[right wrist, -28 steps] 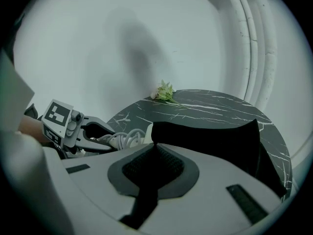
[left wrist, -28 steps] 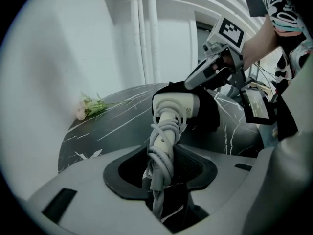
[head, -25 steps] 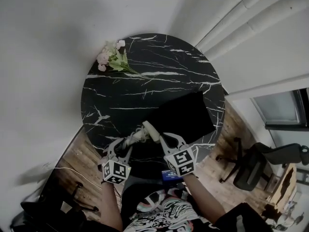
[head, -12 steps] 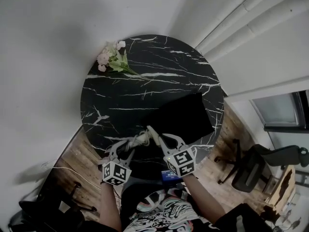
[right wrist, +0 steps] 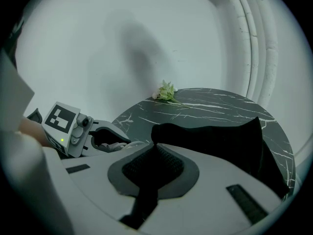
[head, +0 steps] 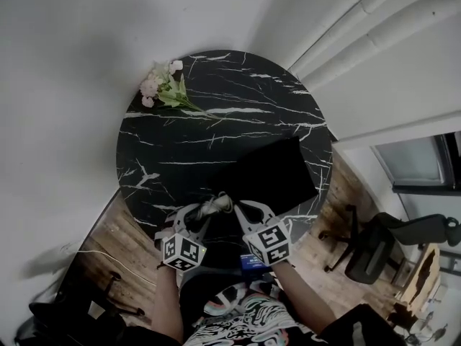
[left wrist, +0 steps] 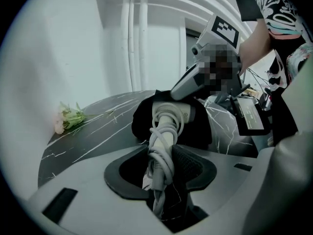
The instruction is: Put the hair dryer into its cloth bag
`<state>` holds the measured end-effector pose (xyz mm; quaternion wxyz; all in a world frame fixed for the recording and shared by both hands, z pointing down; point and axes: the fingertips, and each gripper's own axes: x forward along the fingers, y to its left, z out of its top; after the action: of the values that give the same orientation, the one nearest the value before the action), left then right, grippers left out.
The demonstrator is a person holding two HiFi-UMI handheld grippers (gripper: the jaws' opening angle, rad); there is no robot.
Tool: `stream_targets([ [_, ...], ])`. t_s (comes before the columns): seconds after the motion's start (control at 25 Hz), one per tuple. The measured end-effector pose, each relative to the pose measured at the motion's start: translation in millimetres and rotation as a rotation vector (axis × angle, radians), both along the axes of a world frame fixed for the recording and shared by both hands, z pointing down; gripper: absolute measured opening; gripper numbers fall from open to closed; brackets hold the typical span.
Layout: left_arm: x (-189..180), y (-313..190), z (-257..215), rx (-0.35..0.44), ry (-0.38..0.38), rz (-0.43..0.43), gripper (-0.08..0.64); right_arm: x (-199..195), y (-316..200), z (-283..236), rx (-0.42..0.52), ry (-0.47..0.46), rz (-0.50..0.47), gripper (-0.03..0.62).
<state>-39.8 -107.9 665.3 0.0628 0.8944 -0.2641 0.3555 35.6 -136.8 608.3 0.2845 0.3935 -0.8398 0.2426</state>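
We see a black marble table (head: 216, 121) against a white wall (head: 86, 63), flowers (head: 162, 86) at its far-left rim. At the table's near edge, left gripper (left wrist: 161, 170) clamps the cord-wrapped hair dryer (left wrist: 168, 116), head against the cloth bag (head: 274, 168); right gripper (right wrist: 155, 166) pinches the bag's edge.

In the left gripper view the hair dryer (left wrist: 168, 115) runs into the black cloth bag (left wrist: 141, 124). Its front end is hidden, so how deep it sits cannot be told. A blurred patch masks part of the right gripper (left wrist: 172, 93). In the head view the left gripper (head: 198, 213) covers most of the dryer, and the flowers (head: 160, 85) are too small to name.
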Motion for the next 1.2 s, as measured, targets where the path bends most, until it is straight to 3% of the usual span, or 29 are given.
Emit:
stream_targets([
  [0.68, 43.8, -20.3, 9.4, 0.011, 0.022, 0.025, 0.178, -3.8, 0.9, 1.0, -0.007, -0.001, 0.000, 0.026],
  [0.84, 33.7, -12.1, 11.0, 0.015, -0.017, 0.058, 0.218, -3.5, -0.6, 0.5, -0.003, 0.001, 0.005, 0.026],
  [1.04, -2.6, -3.3, 18.6, -0.023, -0.056, 0.014, 0.230, -2.5, -1.6, 0.3, -0.002, -0.001, 0.012, 0.026],
  [1.2, -10.1, 0.6, 24.7, -0.056, -0.066, 0.013, 0.175, -3.3, -0.6, 0.0, -0.002, 0.002, 0.010, 0.026],
])
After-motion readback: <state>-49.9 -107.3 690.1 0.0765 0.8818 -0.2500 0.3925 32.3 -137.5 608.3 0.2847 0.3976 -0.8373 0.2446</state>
